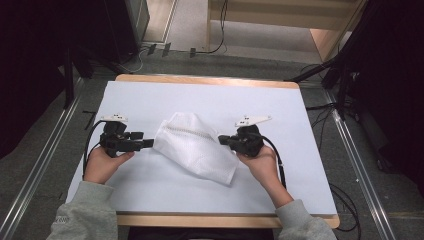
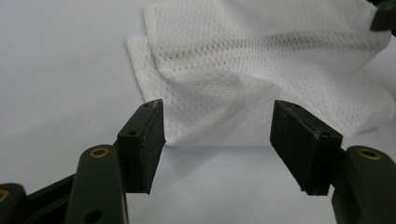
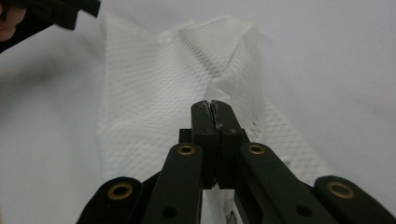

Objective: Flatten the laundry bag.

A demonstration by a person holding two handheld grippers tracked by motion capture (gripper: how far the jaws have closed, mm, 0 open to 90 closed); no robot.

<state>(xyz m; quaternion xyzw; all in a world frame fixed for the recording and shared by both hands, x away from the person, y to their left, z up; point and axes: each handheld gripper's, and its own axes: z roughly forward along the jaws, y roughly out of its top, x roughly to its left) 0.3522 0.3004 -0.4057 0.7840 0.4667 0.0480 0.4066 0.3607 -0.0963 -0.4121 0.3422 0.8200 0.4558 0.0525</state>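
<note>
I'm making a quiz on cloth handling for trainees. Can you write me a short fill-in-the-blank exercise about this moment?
1. The white mesh cloth lies on a ____ table surface.
2. The left tool has its jaws ____, with nothing pinched.
3. The right tool is ____ on an edge of the cloth.

Missing words: white; open; shut

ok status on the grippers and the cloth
Right gripper shut on white mesh cloth edge. Left gripper open at its other side. Nothing in the way.
</note>
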